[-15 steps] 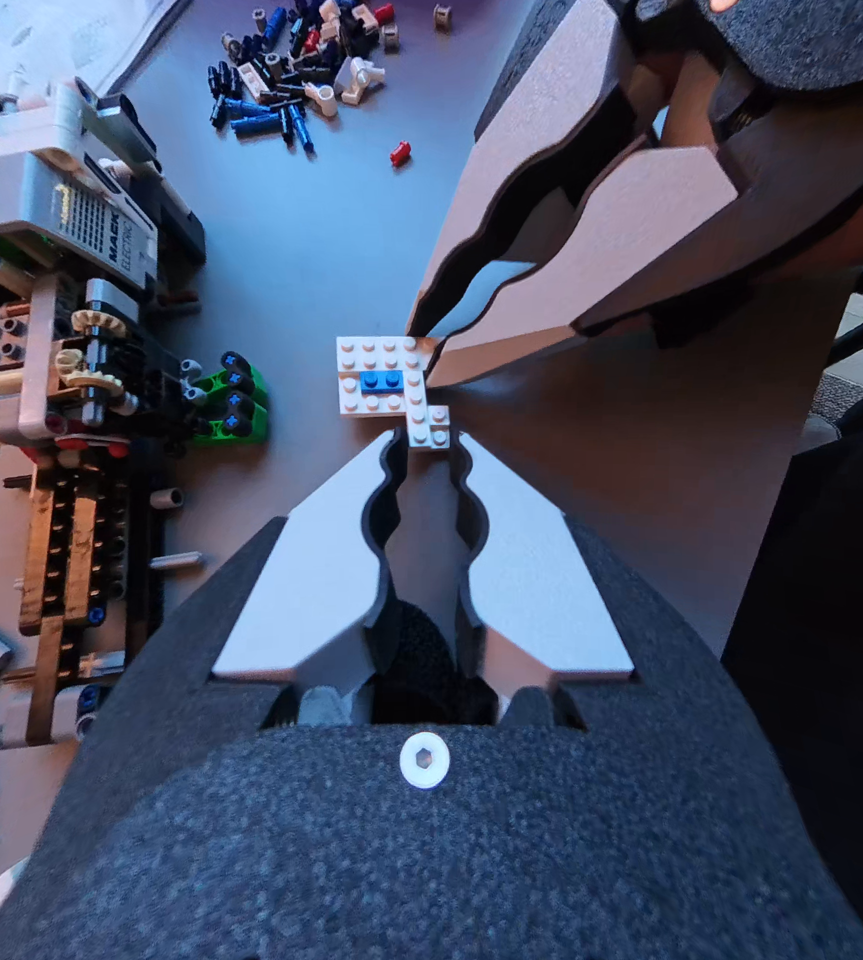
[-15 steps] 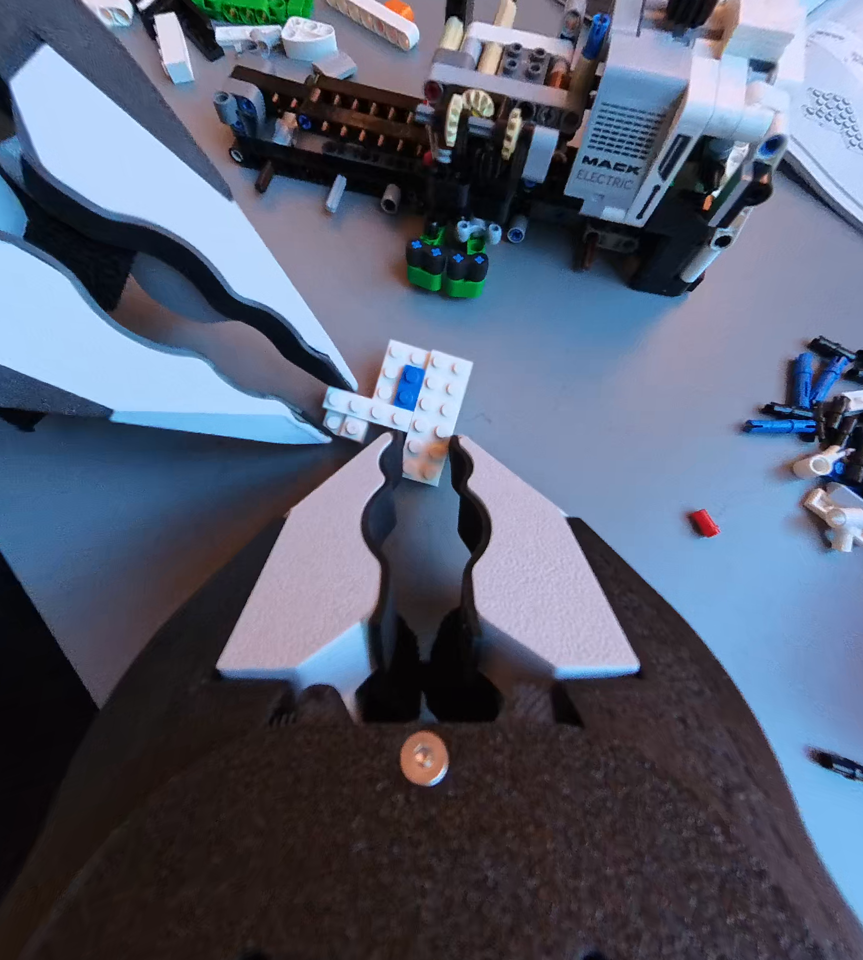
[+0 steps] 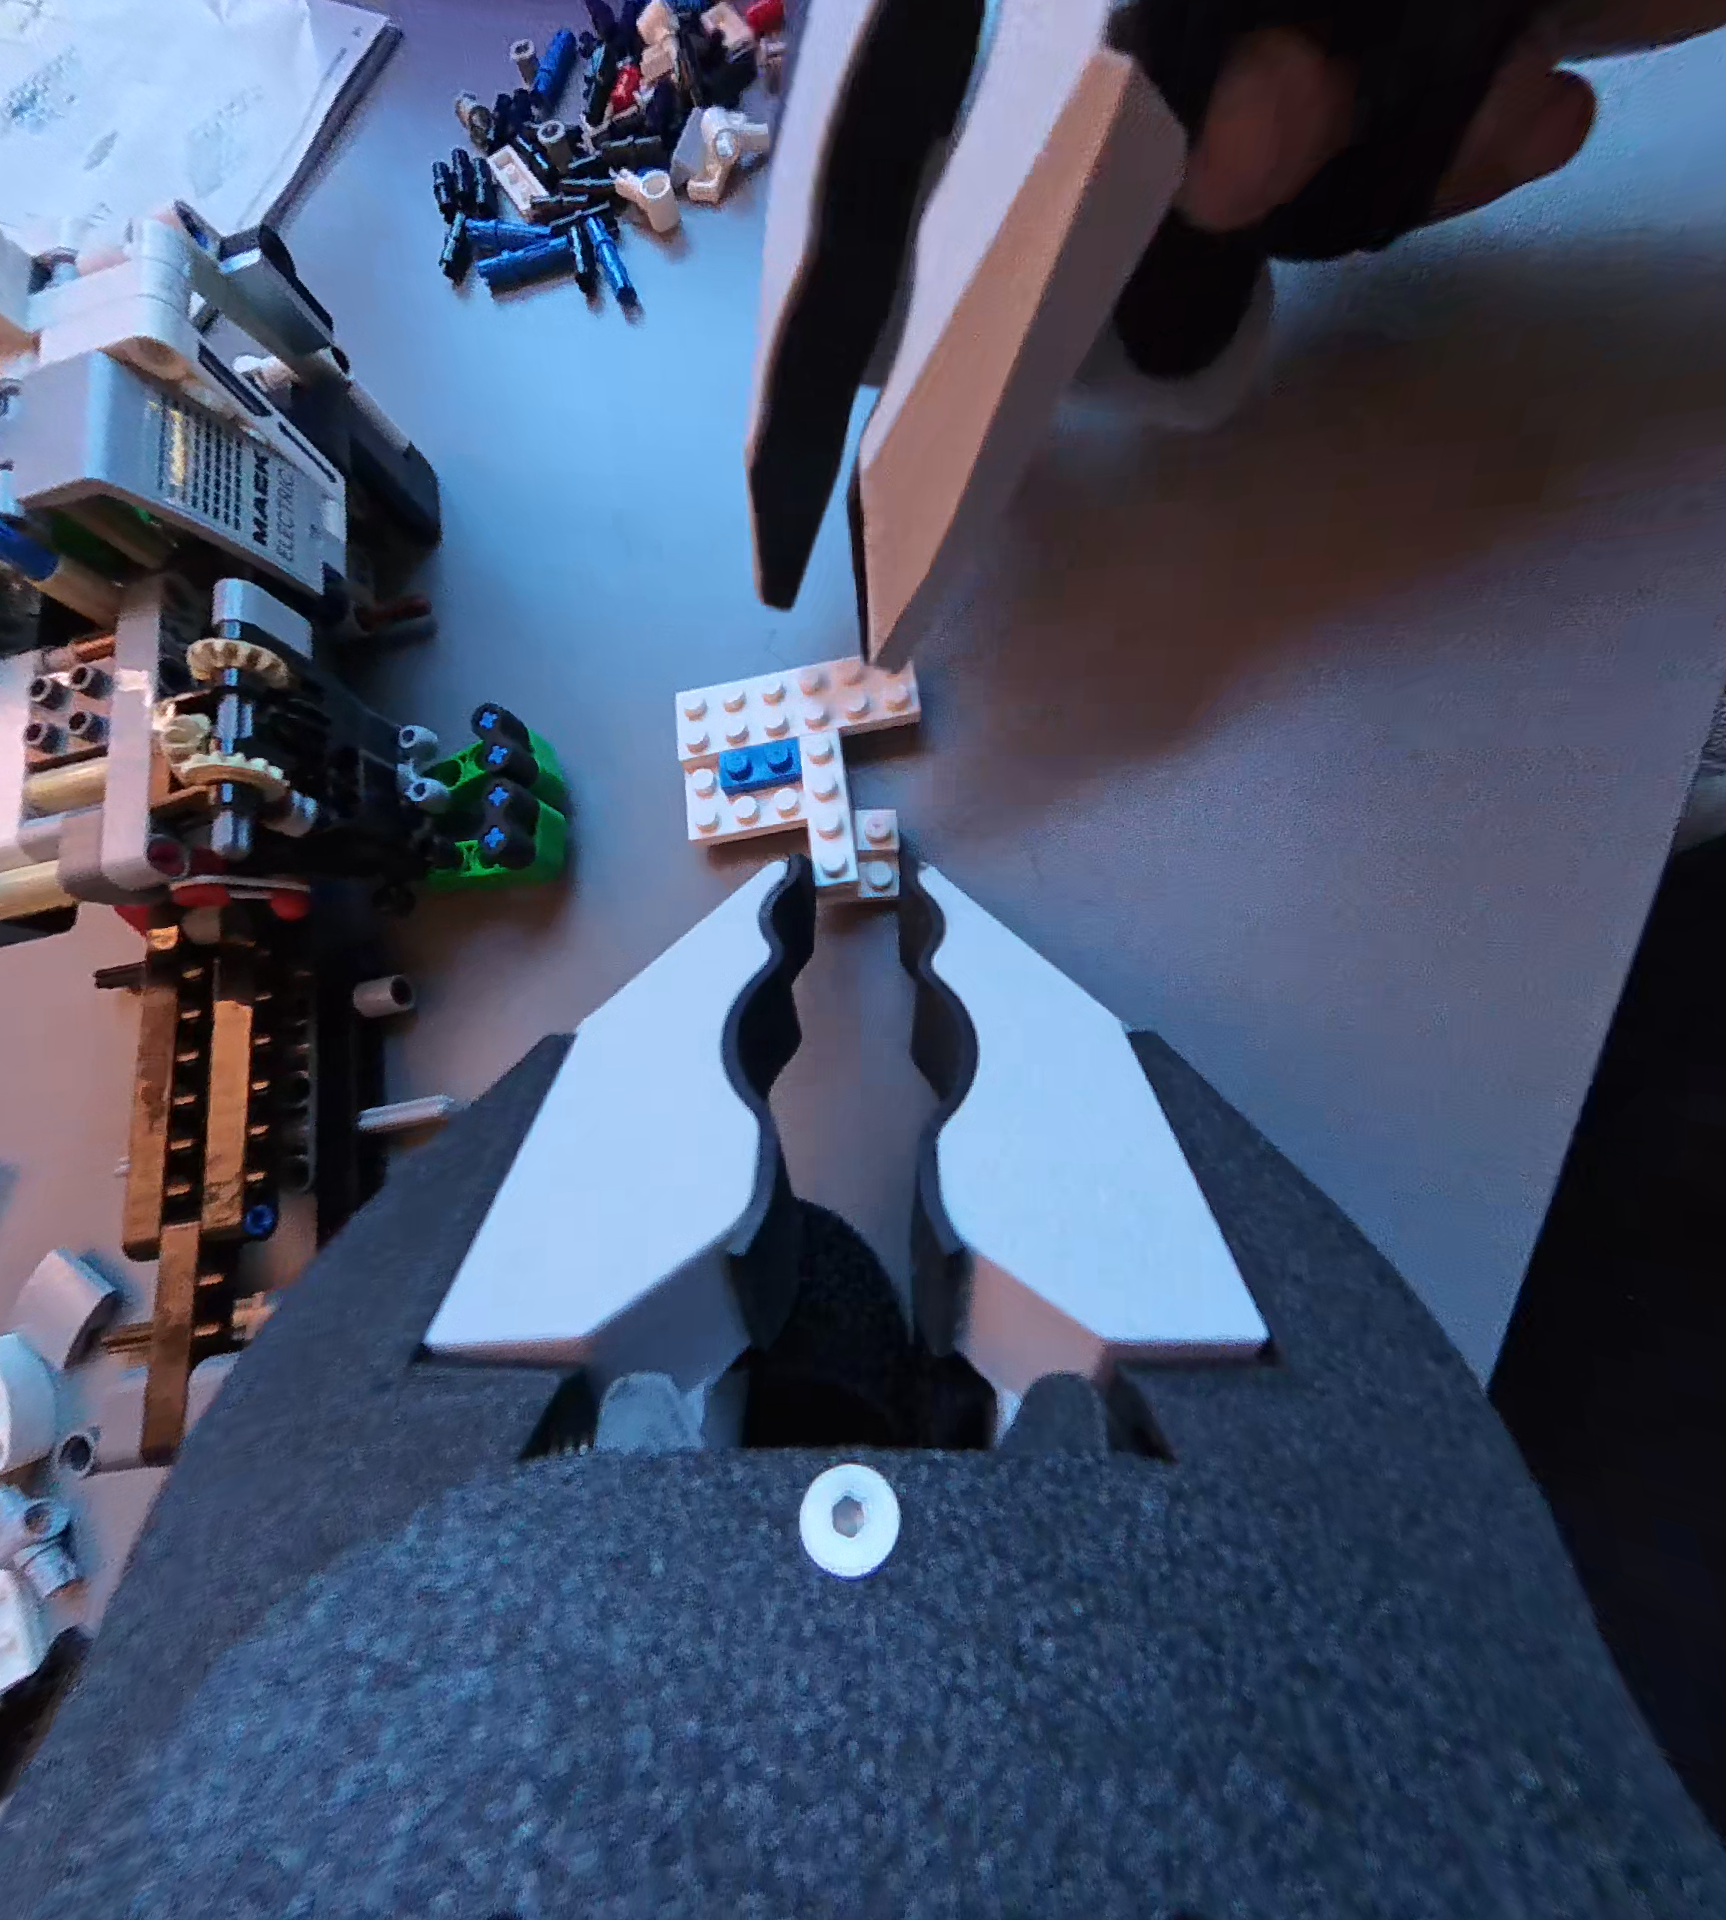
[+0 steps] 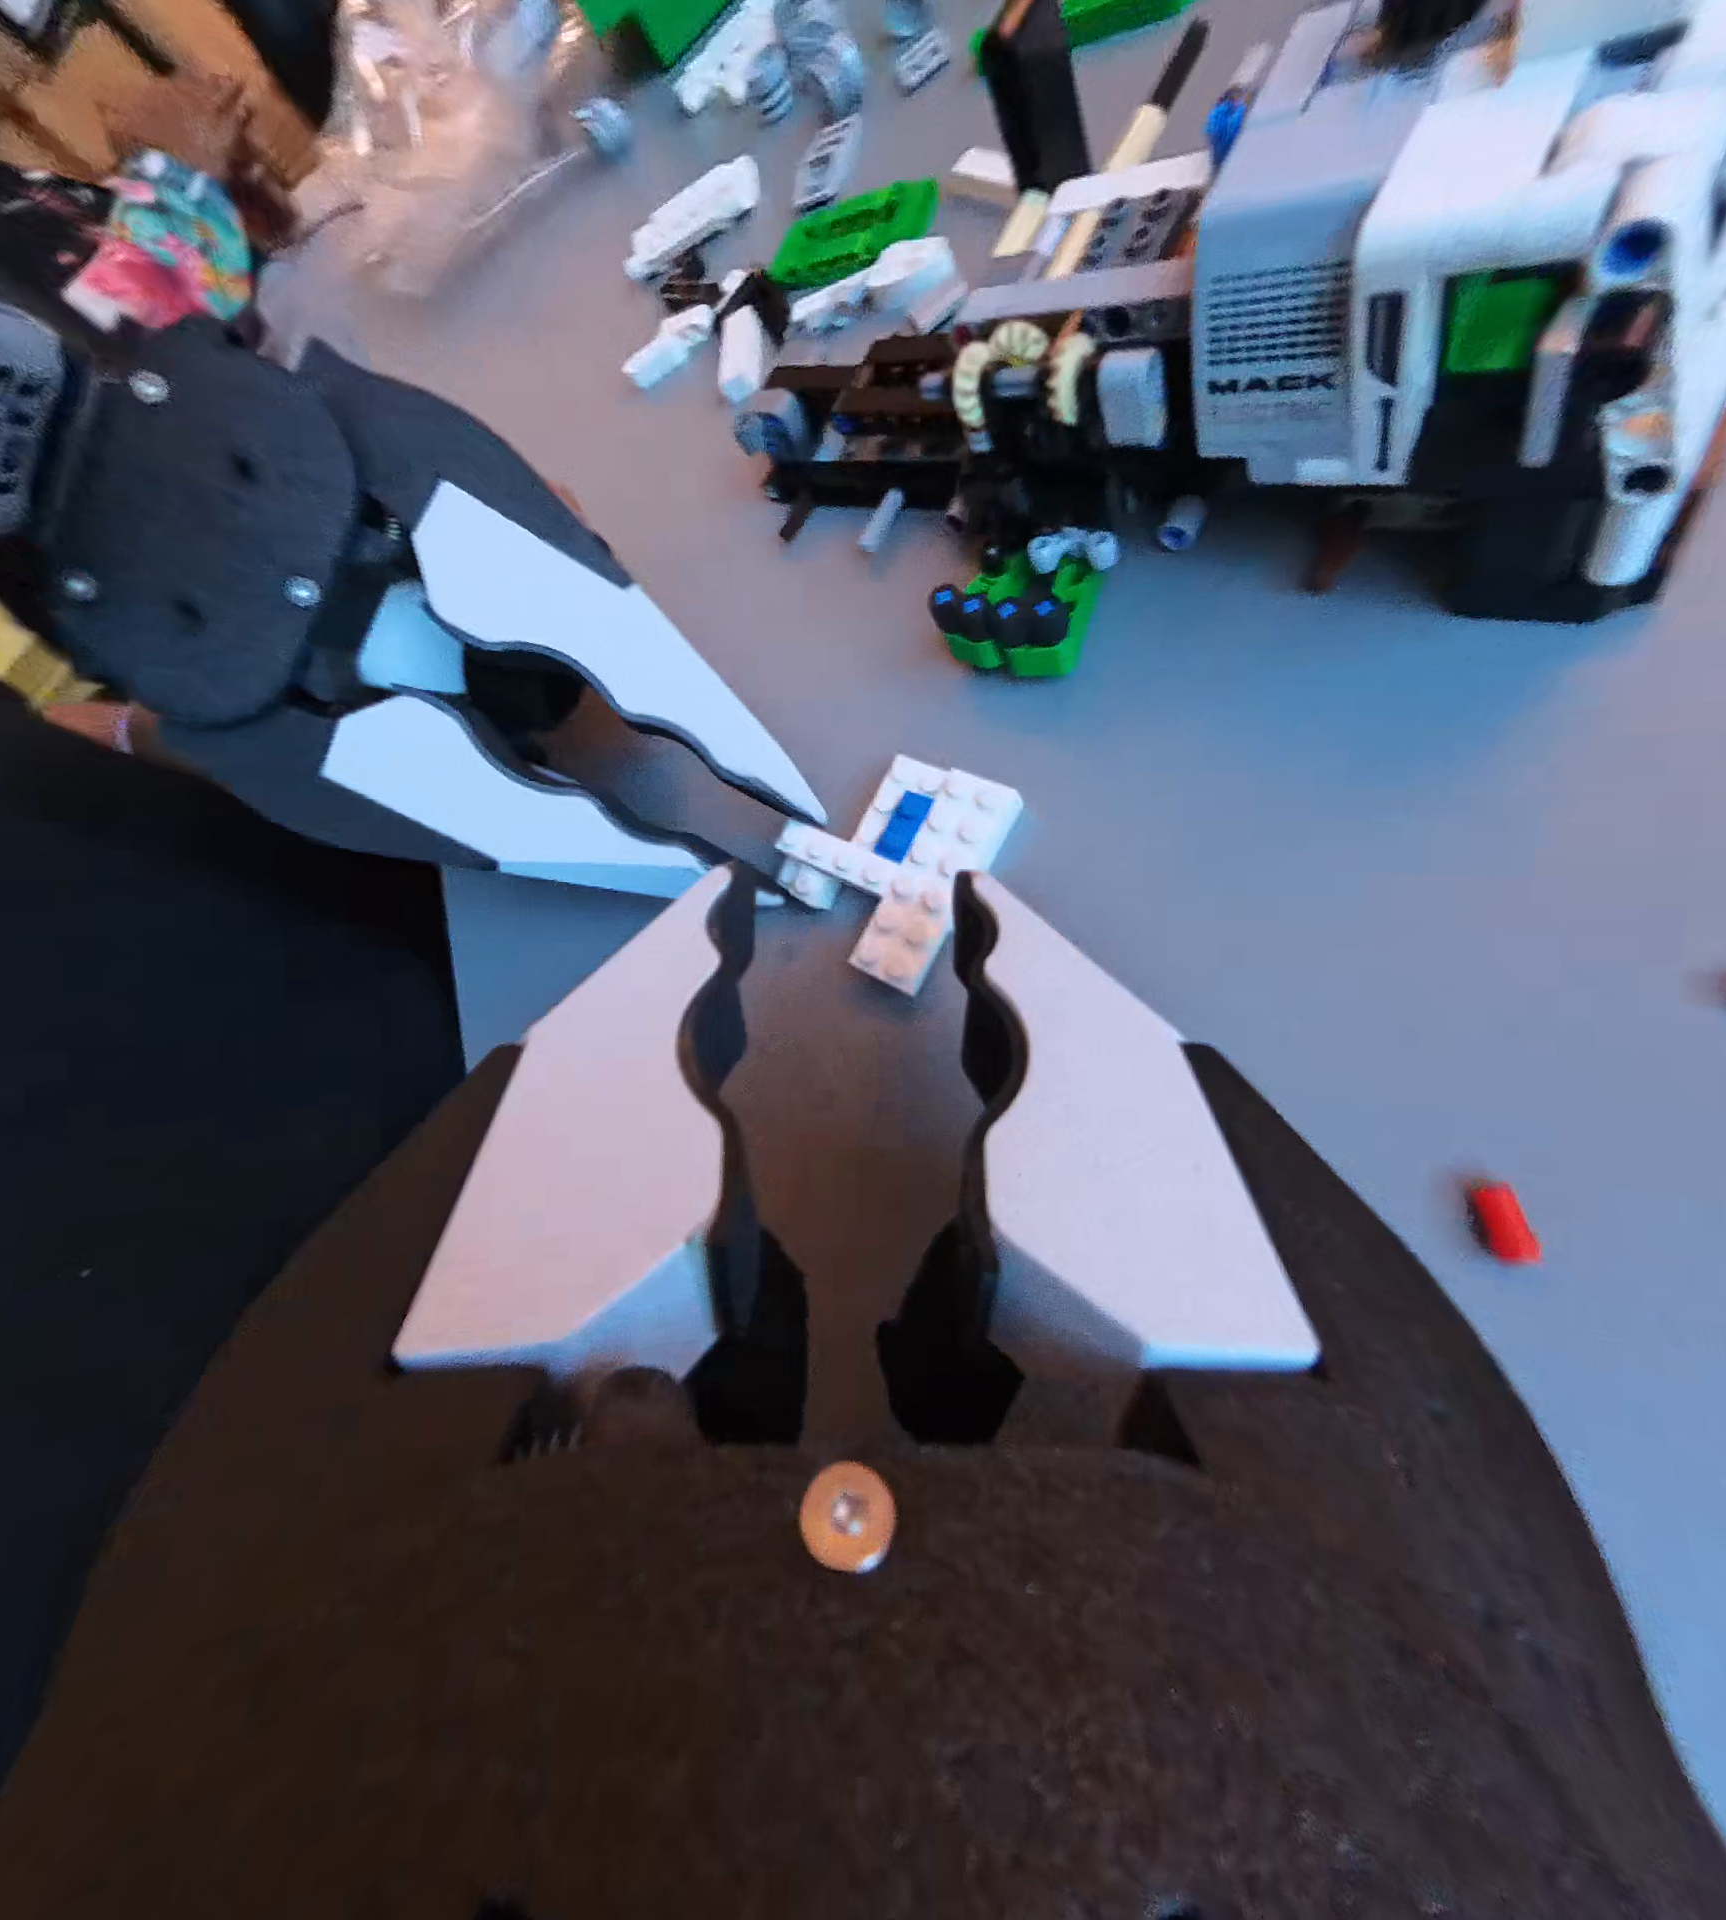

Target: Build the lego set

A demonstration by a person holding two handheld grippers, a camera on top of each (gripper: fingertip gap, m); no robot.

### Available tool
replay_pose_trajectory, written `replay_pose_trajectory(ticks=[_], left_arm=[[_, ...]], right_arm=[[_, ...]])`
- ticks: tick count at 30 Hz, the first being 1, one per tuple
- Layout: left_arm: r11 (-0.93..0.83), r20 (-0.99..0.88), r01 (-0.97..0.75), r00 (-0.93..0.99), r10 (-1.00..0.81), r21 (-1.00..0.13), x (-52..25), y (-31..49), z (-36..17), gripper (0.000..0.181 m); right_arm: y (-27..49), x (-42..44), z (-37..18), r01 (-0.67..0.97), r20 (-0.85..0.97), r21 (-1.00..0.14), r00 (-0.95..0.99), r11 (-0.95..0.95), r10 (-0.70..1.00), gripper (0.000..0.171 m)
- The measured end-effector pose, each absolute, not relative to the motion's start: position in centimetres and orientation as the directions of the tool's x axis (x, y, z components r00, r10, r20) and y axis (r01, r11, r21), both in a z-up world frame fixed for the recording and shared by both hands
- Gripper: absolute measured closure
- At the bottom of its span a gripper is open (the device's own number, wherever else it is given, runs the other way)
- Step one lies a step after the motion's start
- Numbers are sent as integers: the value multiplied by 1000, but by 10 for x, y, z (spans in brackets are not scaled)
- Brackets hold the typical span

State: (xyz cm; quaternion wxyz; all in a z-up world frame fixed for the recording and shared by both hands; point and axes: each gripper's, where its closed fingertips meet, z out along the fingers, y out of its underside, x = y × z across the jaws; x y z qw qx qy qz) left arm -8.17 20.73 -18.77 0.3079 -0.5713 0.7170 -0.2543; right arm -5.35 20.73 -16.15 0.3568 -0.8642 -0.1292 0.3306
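Grey tabletop (image 3: pixel 547 540) carried the whole spread, lit bluish with warm patches. White plate assembly (image 3: pixel 791 764) lay flat near the table's front edge, a small blue plate (image 3: pixel 761 766) studded onto its middle. Left gripper (image 3: pixel 857 883) sat low at the assembly's near end, jaws closed in on the narrow white stub (image 3: pixel 859 854) sticking out of it; in the right wrist view its tips met that same stub (image 4: pixel 805 868), so it looked clamped on it. Right gripper (image 4: pixel 848 888) was spread wide, nothing between the fingers; the assembly's pinkish-lit end (image 4: pixel 898 935) lay just ahead of its tips, not gripped. In the left wrist view this gripper (image 3: pixel 828 613) came down from above, one fingertip (image 3: pixel 885 649) at the assembly's far edge, contact unclear. Half-built white truck model (image 3: pixel 173 457) with black chassis (image 3: pixel 204 1081) stood to the left gripper's left. Green piece with black pins (image 3: pixel 500 795) sat between truck and assembly, apart from both. Loose pile of blue, black and white pins (image 3: pixel 578 187) lay farther off, instruction sheets (image 3: pixel 111 94) beside it. Single red piece (image 4: pixel 1501 1221) lay alone off to the right gripper's right. Right wrist view was motion-blurred.
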Motion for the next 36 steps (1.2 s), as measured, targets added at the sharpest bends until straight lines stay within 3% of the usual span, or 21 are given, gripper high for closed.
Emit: replay_pose_trajectory(ticks=[2,6,9,15,19,23,29,36], left_arm=[[185,-103,-659,-162,-981,-729,-81,204,-187,167],[97,-1,-663,-143,-990,-742,-81,205,-189,168],[44,60,-673,-131,-990,-738,-82,205,-189,167],[16,104,-682,-135,-985,-731,-81,203,-189,167],[33,87,-687,-140,-986,-726,-80,202,-189,167],[37,72,-689,-129,-989,-724,-80,206,-188,167],[39,79,-699,-136,-988,-714,-81,208,-188,167],[42,75,-690,-138,-988,-722,-82,206,-189,167]], right_arm=[[213,-59,-160,67,-422,-728,740,-682,524,143],[211,-80,-160,398,-44,-799,709,-450,704,153],[204,-85,-170,573,192,-757,654,-314,731,150],[203,-83,-182,752,434,-623,561,-215,705,147],[204,-84,-182,787,478,-585,529,-195,702,149],[204,-87,-185,805,504,-569,501,-166,704,161],[205,-88,-183,851,583,-509,453,-132,674,161],[198,-81,-176,748,487,-638,575,-182,658,151]])
